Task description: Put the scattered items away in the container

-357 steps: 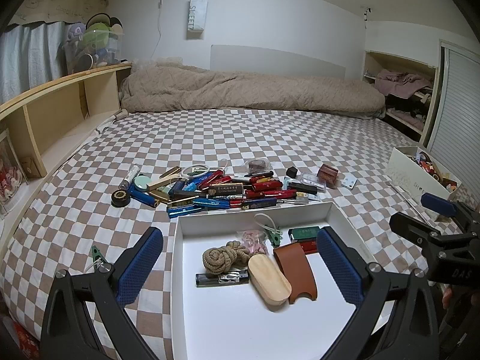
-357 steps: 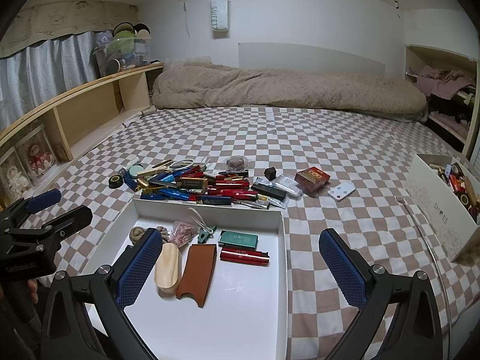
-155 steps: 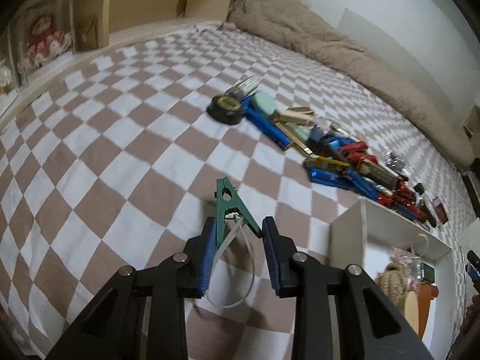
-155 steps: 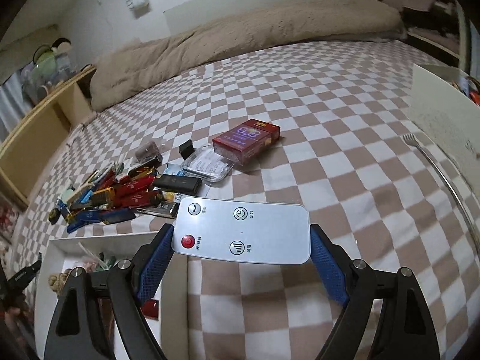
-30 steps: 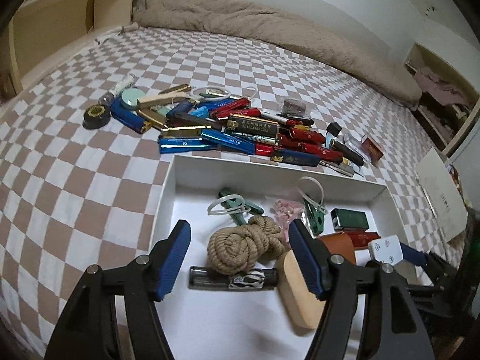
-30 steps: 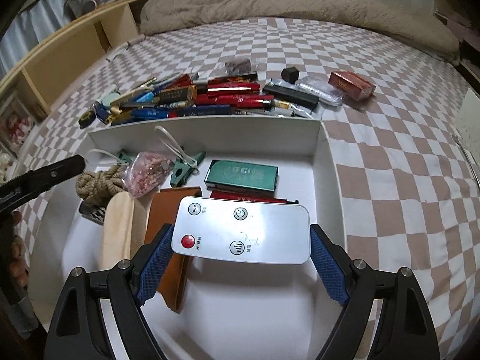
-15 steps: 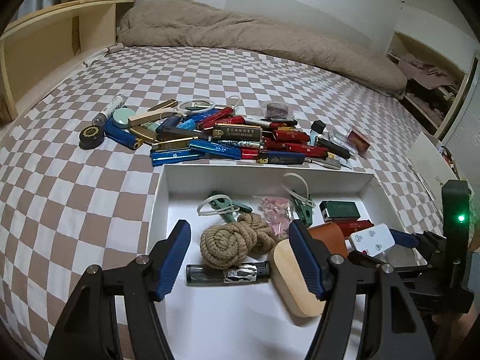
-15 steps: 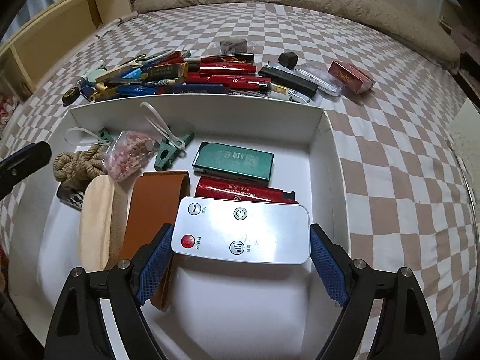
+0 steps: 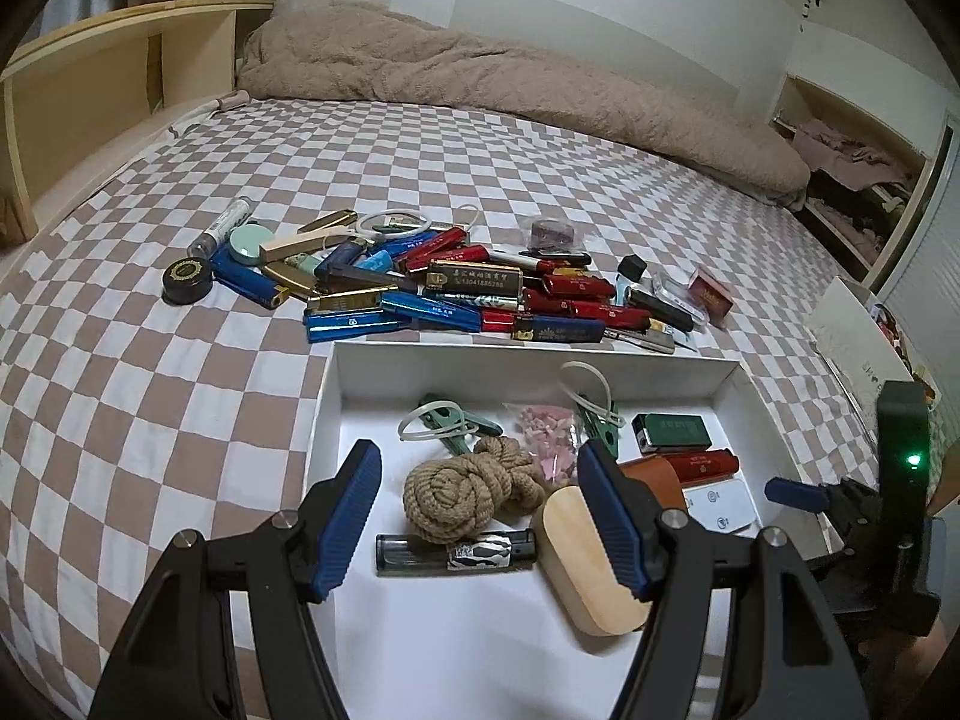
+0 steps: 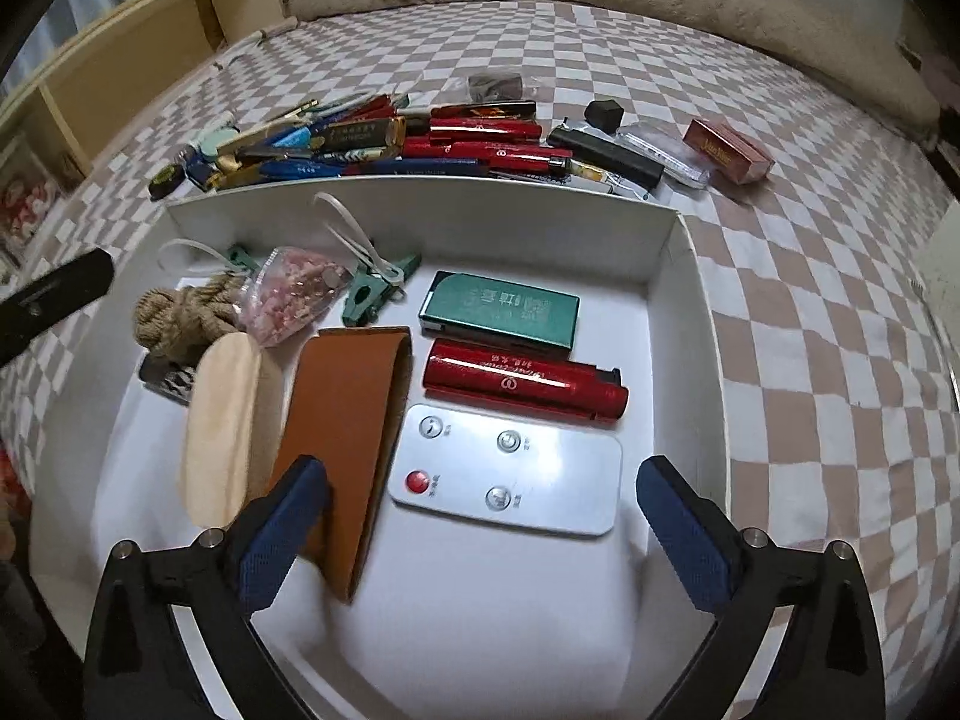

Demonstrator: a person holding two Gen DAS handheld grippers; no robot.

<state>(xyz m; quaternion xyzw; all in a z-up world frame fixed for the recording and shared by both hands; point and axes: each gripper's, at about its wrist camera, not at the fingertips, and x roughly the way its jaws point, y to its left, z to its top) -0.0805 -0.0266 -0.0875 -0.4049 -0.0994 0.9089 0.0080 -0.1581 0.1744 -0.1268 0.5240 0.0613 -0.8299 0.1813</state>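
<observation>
A white box point(image 9: 528, 354) lies on the checked bed and holds a rope knot point(image 9: 468, 489), a wooden oval, a brown leather sleeve point(image 10: 348, 420), green clips, a green case and a red lighter point(image 10: 522, 384). A white remote point(image 10: 504, 468) lies flat on the box floor beside the red lighter. My right gripper point(image 10: 480, 480) hangs just above it, jaws opening wide, pads clear of the remote. My left gripper point(image 9: 477, 480) hovers over the box's left side, open and empty. A pile of lighters and pens point(image 9: 456, 294) lies beyond the box's far wall.
A red cigarette pack point(image 10: 729, 150) and a clear case lie far right of the pile. A black round tin point(image 9: 187, 281) sits at the pile's left end. A white shoe box point(image 9: 858, 342) stands at the right, a wooden shelf point(image 9: 120, 78) at the left, a beige blanket point(image 9: 510, 78) behind.
The right gripper's jaws have spread apart and let go of the white remote, which now lies on the box floor. The left gripper has hardly moved.
</observation>
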